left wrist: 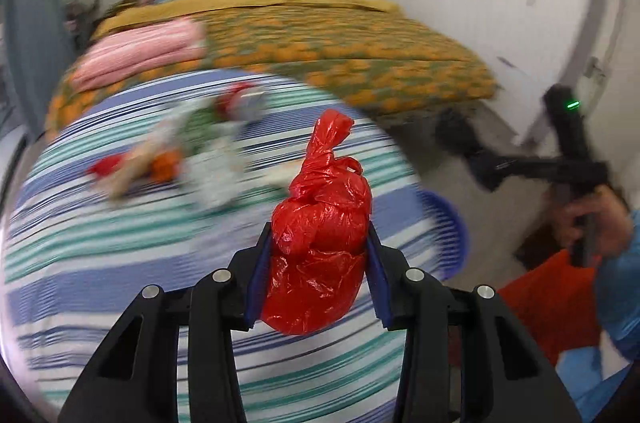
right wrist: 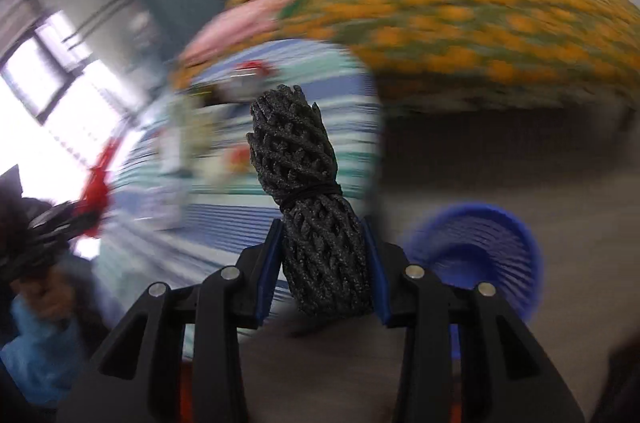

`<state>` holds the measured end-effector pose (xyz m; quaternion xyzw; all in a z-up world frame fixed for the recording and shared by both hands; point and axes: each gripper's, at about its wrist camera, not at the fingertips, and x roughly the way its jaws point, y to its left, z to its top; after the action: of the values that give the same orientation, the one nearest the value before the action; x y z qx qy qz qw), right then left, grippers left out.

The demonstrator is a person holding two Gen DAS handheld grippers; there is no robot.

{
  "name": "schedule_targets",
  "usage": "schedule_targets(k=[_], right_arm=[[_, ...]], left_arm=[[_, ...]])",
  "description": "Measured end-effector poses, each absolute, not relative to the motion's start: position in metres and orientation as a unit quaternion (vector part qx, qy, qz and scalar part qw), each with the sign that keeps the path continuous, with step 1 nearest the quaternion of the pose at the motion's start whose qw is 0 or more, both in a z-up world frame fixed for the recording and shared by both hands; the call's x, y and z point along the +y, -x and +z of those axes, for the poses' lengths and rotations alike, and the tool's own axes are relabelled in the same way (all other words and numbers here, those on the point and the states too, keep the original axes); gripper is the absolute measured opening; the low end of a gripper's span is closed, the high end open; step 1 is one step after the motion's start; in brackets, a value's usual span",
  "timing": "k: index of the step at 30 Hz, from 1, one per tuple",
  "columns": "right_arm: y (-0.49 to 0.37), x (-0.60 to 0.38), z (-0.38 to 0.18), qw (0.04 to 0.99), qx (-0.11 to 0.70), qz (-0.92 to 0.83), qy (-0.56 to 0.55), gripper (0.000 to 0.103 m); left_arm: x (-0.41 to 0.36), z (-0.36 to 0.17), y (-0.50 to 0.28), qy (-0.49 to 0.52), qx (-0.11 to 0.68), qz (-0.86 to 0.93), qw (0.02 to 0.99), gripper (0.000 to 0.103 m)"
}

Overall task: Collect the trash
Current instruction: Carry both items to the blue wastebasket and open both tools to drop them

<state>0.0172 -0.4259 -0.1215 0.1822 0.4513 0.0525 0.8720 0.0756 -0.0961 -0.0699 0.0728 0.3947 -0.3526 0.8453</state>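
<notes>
My left gripper [left wrist: 319, 243] is shut on a knotted red plastic bag [left wrist: 320, 223] and holds it above the striped round table [left wrist: 120, 263]. My right gripper [right wrist: 322, 247] is shut on a rolled black foam net [right wrist: 308, 207] bound with a black band, held over the table's edge. Several blurred pieces of trash [left wrist: 180, 155] lie on the table's far side. A blue slatted basket [right wrist: 476, 255] stands on the floor to the right; it also shows in the left wrist view [left wrist: 444, 231]. The right gripper shows in the left wrist view [left wrist: 480, 163].
A bed with an orange-flowered cover [left wrist: 360, 51] and a pink folded blanket [left wrist: 144, 51] stands behind the table. A white wall and door [left wrist: 520, 3] are at the right. An orange bag [left wrist: 556, 307] sits near the person's hand. A window [right wrist: 52, 91] is at the left.
</notes>
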Motion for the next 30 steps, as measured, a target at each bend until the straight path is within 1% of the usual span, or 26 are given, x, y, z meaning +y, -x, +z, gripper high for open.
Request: schedule_targets(k=[5,9,14,19,20,21,22,23,26,28,30], right_arm=[[0.007,-0.488,-0.164,0.853,0.467,-0.038,-0.231,0.038],[0.016,-0.525,-0.202,0.837,0.474,-0.081,-0.260,0.038],[0.017,-0.563,-0.233,0.822,0.475,-0.102,-0.297,0.038],[0.018,-0.586,-0.254,0.808,0.473,-0.097,-0.337,0.040],[0.017,-0.588,-0.258,0.806,0.474,-0.092,-0.343,0.041],[0.015,-0.590,-0.261,0.803,0.475,-0.087,-0.349,0.049],[0.013,-0.592,-0.261,0.803,0.472,-0.087,-0.353,0.066],[0.015,-0.593,-0.260,0.806,0.464,-0.092,-0.356,0.071],[0.019,-0.596,-0.247,0.820,0.443,-0.109,-0.346,0.073],[0.022,-0.598,-0.237,0.832,0.424,-0.122,-0.334,0.075],[0.029,-0.595,-0.222,0.850,0.399,-0.141,-0.313,0.076]], left_arm=[[-0.216,-0.090,-0.046,-0.090,0.412,-0.413,0.807,0.043],[-0.307,-0.132,-0.033,-0.117,0.438,-0.422,0.785,0.043],[-0.373,-0.194,-0.043,-0.135,0.477,-0.405,0.768,0.043],[-0.396,-0.235,-0.063,-0.128,0.498,-0.394,0.762,0.045],[-0.400,-0.241,-0.066,-0.128,0.497,-0.394,0.762,0.049],[-0.405,-0.246,-0.070,-0.130,0.495,-0.394,0.763,0.066],[-0.410,-0.249,-0.073,-0.136,0.490,-0.386,0.770,0.078],[-0.411,-0.248,-0.074,-0.139,0.483,-0.379,0.777,0.090],[-0.405,-0.235,-0.072,-0.129,0.463,-0.382,0.789,0.094],[-0.394,-0.220,-0.067,-0.115,0.446,-0.389,0.798,0.097],[-0.380,-0.200,-0.059,-0.101,0.426,-0.399,0.806,0.098]])
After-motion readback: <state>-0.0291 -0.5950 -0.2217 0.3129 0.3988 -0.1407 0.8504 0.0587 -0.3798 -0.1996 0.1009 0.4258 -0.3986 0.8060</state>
